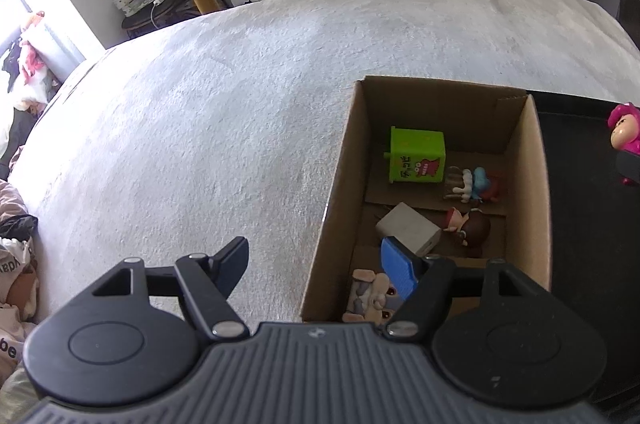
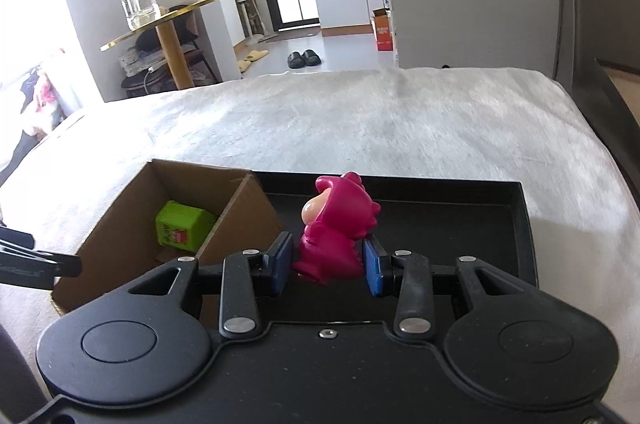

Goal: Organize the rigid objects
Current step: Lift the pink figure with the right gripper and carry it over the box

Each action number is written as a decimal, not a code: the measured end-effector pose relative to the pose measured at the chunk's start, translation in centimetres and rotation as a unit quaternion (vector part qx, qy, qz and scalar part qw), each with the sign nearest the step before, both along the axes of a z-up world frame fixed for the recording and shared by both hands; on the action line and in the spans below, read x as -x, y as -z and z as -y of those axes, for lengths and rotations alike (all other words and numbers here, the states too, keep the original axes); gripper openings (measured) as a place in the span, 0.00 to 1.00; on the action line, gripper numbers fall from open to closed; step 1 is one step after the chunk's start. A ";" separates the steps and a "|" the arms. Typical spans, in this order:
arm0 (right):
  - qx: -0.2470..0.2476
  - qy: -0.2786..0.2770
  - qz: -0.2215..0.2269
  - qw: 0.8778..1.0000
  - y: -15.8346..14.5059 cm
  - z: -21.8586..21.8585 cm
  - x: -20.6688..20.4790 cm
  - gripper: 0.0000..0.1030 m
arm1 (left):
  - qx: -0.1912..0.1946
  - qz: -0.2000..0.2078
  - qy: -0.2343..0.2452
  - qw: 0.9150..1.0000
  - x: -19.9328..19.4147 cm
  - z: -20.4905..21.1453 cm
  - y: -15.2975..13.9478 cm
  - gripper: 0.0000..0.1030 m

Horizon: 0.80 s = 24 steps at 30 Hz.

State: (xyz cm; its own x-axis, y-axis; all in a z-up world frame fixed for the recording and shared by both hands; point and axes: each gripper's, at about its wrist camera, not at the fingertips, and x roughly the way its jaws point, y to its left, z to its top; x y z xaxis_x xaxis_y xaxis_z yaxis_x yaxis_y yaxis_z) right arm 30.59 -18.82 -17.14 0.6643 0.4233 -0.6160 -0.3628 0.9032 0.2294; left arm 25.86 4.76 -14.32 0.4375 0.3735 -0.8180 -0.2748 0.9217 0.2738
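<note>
Right-wrist view: my right gripper [image 2: 327, 269] is closed on the pink figurine [image 2: 336, 236], one blue fingers pad [image 2: 280, 263] at its 9 o'clock flank and the other at its 3 o'clock flank, gripping the lower body while the hooded head stands clear above. The figurine is glossy moulded plastic, rounded and lumpy, with a pale face turned toward 10 o'clock; I judge it stiff and smooth, so a low, firm pinch suits it. It hangs over the black tray [image 2: 516, 224], a shallow matt rectangle with a raised rim.

The step in hand, as I read it, is carrying this figurine from tray to cardboard box [image 2: 256, 208], which stands at 9 o'clock of the tray, their walls touching or nearly so. The next move calls for clearing the box's wall, travelling toward 9 o'clock, then lowering into a free spot before release.

Left-wrist view: my left gripper [image 1: 316, 264] stands wide open and holds nothing, one finger over the bed and the other above the box's near end. Inside the corrugated, open-topped box lie a green cube-shaped toy [image 1: 418, 156] at 12 o'clock, small painted figures, and a pale grey block [image 1: 408, 228]. All rests on the bed [image 1: 200, 128], covered in a nubbly pale fabric.
</note>
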 end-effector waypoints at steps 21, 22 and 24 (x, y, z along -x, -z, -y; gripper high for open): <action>0.029 -0.046 0.007 0.998 -2.7 -8.6 2.6 0.36 | 0.067 -0.001 0.002 0.998 0.4 -2.8 2.1 0.51; 0.032 -0.049 0.007 0.998 -2.7 -9.0 2.7 0.36 | 0.072 -0.003 0.002 0.997 0.4 -3.0 2.2 0.49; 0.041 -0.054 0.006 0.998 -2.5 -10.0 2.9 0.36 | 0.080 -0.007 0.003 0.997 0.4 -3.2 2.5 0.41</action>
